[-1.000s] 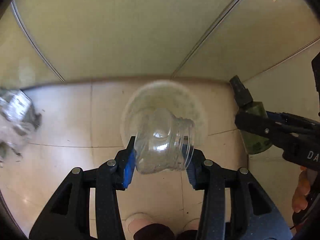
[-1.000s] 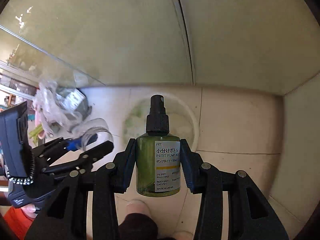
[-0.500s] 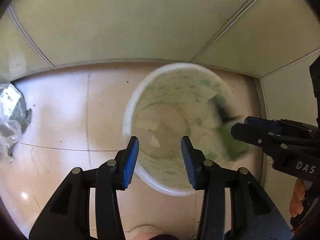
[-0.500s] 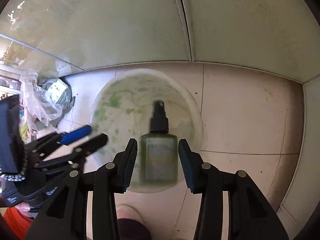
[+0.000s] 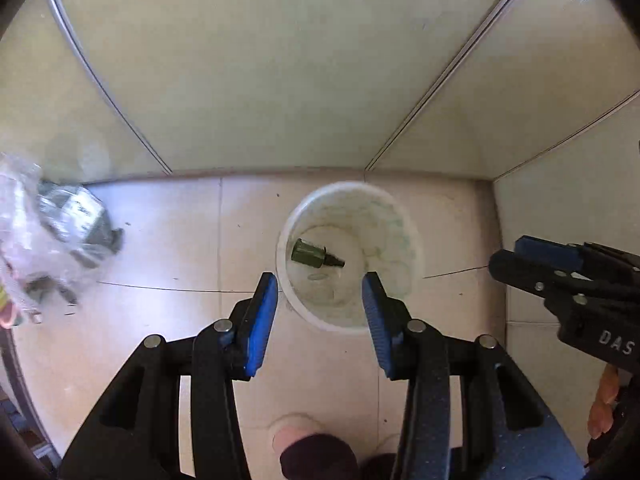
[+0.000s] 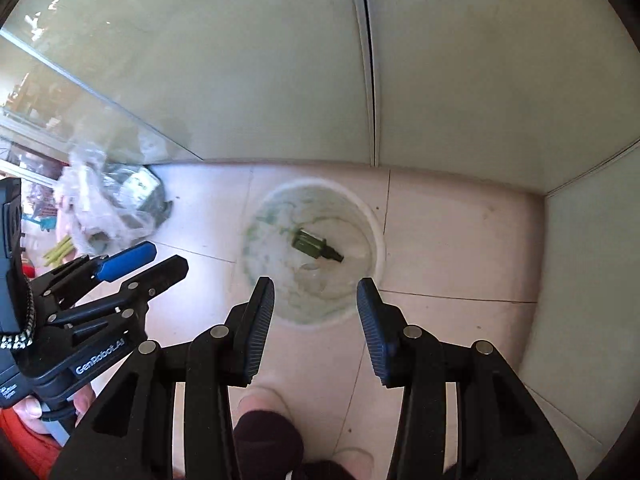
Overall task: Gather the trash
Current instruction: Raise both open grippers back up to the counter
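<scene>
Since a second ago you have dropped the small green spray bottle (image 5: 310,256) into the round white plastic bucket (image 5: 416,240), both claws, left (image 5: 319,312) and right (image 6: 316,312), spread empty above; the crumpled clear plastic bag (image 5: 48,236) may slip when pinched.

Both wrist views look steeply down; share white bucket (image 5: 352,196) (image 6: 372,220), floor.

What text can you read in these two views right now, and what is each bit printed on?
"DAS": white letters on the black body of the right gripper, cut off at the frame edge.
"GenRobot.AI": white letters on the black body of the left gripper.
The green spray bottle lying in the white bucket: no label readable.
The plastic-wrapped pile on the floor: print too blurred to read.
</scene>
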Motion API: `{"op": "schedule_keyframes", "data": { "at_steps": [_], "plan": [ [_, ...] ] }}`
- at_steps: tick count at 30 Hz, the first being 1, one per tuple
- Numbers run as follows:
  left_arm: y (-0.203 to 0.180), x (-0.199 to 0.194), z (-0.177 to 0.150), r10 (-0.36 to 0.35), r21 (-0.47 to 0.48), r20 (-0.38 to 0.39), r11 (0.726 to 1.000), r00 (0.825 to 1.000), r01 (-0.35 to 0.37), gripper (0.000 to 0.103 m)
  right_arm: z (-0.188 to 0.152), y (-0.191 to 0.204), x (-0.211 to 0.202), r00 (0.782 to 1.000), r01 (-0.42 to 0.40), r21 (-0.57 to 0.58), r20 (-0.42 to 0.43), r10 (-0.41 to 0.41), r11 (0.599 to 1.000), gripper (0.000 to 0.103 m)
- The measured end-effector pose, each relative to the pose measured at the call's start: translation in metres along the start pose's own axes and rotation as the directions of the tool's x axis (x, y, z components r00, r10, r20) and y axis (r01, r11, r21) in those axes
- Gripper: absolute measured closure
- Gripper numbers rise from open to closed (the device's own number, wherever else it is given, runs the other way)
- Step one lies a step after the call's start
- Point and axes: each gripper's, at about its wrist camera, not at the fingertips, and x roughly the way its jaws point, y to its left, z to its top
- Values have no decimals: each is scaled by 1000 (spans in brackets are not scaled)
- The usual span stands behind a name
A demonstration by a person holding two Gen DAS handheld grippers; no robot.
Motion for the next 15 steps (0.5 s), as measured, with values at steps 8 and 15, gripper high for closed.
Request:
{"op": "schedule_keyframes", "data": {
  "at_steps": [8, 15],
  "plan": [
    [-30, -170, 27, 21, -6, 101, 1000, 995, -20, 60, 17, 39, -182, 996, -5, 2, 92, 5, 1000, 63],
    [-48, -313, 56, 25, 28, 199, 999, 980, -31, 60, 36, 78, -323, 979, 16, 5, 203, -16, 1000, 62]
  ]
}}
